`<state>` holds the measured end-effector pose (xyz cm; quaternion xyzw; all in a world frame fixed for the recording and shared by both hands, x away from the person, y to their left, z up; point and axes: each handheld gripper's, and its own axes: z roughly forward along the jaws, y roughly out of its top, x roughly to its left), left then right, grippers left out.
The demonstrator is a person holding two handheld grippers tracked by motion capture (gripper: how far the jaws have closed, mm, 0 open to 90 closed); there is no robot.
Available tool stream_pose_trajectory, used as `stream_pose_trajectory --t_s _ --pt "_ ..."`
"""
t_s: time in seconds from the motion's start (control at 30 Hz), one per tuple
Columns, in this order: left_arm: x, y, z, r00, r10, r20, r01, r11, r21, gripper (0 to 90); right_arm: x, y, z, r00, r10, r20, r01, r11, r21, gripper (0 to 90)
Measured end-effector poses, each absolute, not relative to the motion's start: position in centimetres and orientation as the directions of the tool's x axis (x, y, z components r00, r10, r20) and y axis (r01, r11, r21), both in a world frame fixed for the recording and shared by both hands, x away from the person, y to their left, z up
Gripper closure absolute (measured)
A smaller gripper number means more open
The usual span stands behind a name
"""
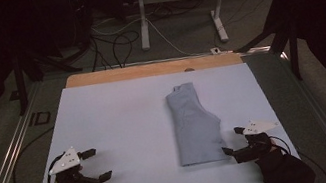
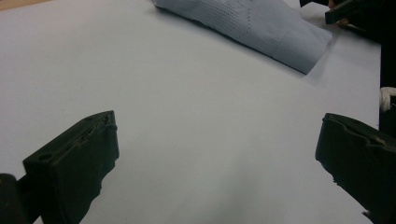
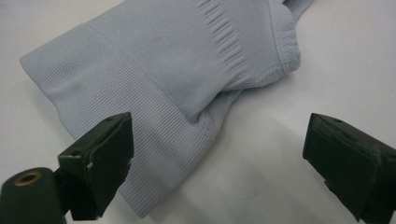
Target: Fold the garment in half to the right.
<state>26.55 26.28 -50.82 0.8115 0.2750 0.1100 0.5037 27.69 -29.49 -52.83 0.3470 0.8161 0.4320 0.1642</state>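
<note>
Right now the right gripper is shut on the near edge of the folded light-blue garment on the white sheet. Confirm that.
Not quite: the right gripper is open, jaws spread wide at the near edge of the folded light-blue garment, not clamped on it. The right gripper view shows this. The garment does lie on the white sheet.

Wood table [image 1: 97, 77] w/ white sheet [image 1: 122, 129]; folded blue garment [image 1: 194, 124] on sheet.

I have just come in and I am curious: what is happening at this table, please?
A person holds a tool in each hand over a white table sheet. A light blue garment, already folded, lies flat on it. The right tool is open next to the garment's near corner, without gripping it. The left tool is also open, over bare sheet, apart from the garment.
</note>
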Motion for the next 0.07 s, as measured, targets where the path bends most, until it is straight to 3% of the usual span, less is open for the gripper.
stream_pose_trajectory --t_s 0.07 --pt "26.51 26.26 -50.79 0.824 0.558 -0.098 0.335 -0.34 0.879 0.4 27.69 -29.49 -52.84 -0.703 0.71 0.032 0.427 0.386 0.817 8.9"
